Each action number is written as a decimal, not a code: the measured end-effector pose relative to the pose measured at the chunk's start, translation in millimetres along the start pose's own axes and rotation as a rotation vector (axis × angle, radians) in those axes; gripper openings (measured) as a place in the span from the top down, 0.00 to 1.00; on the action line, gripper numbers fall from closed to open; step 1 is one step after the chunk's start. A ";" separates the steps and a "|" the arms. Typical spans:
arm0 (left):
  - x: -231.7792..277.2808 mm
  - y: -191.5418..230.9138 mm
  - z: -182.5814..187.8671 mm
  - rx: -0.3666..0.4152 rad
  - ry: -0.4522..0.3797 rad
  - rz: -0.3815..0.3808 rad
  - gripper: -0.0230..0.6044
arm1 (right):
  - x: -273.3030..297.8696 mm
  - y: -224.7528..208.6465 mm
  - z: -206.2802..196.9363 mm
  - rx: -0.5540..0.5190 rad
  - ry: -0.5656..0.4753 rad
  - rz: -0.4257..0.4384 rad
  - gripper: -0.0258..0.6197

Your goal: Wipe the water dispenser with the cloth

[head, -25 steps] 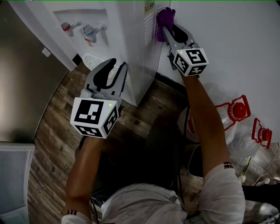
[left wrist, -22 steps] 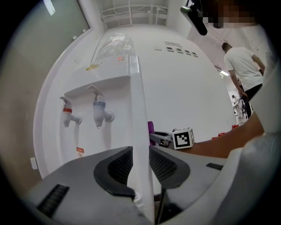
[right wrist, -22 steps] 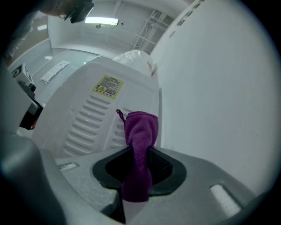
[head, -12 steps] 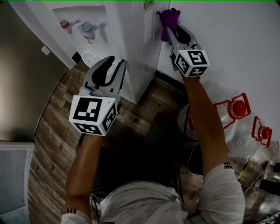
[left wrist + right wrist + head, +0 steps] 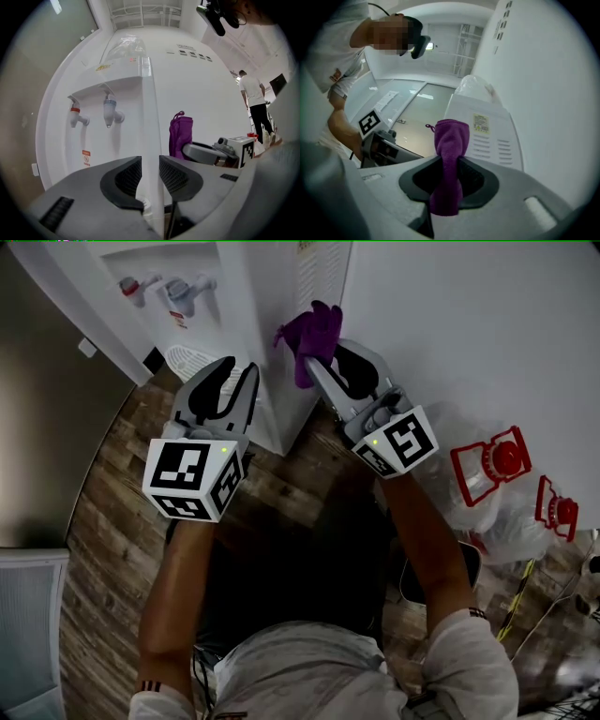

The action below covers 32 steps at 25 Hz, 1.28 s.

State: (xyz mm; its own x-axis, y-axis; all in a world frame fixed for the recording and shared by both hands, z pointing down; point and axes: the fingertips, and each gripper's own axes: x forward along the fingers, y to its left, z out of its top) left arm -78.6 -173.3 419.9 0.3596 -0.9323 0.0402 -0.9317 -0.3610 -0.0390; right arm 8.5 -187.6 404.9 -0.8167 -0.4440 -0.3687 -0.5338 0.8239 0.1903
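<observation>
The white water dispenser [image 5: 281, 296] stands ahead, with a red tap [image 5: 131, 282] and a blue tap [image 5: 178, 287] above its drip tray [image 5: 183, 357]. My right gripper [image 5: 323, 367] is shut on a purple cloth [image 5: 309, 334], which sticks out past its jaws beside the dispenser's lower side panel; I cannot tell whether it touches. In the right gripper view the cloth [image 5: 450, 140] rises between the jaws, in front of the vented panel [image 5: 487, 136]. My left gripper [image 5: 236, 371] hangs at the dispenser's front corner, jaws a narrow gap apart, holding nothing [image 5: 150, 176].
Clear water bottles with red handles [image 5: 492, 465] and a plastic bag lie on the wood floor [image 5: 122, 484] at the right, by a white wall [image 5: 469, 315]. A grey surface [image 5: 47, 409] stands to the left. A person [image 5: 253, 103] stands far off.
My right gripper has brought the cloth down from the vented area high on the side panel to a lower spot, nearer me. The left gripper has barely moved.
</observation>
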 end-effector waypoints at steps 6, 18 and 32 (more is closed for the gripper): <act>2.8 1.6 -11.0 -0.007 0.015 0.005 0.78 | 5.9 38.0 -19.9 0.019 0.008 0.075 0.80; 6.5 -2.4 -25.6 -0.008 0.045 0.004 0.78 | 7.1 -2.6 -76.2 0.050 0.082 -0.029 0.80; 13.9 -10.8 -27.6 0.008 0.055 0.015 0.78 | 13.0 -135.3 -130.0 0.074 0.234 -0.289 0.80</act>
State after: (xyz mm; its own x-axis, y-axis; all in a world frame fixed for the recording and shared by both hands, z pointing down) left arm -65.0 -181.7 448.5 0.3416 -0.9351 0.0943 -0.9367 -0.3470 -0.0475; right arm 41.6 -350.6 492.6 -0.6675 -0.7229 -0.1785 -0.7390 0.6726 0.0396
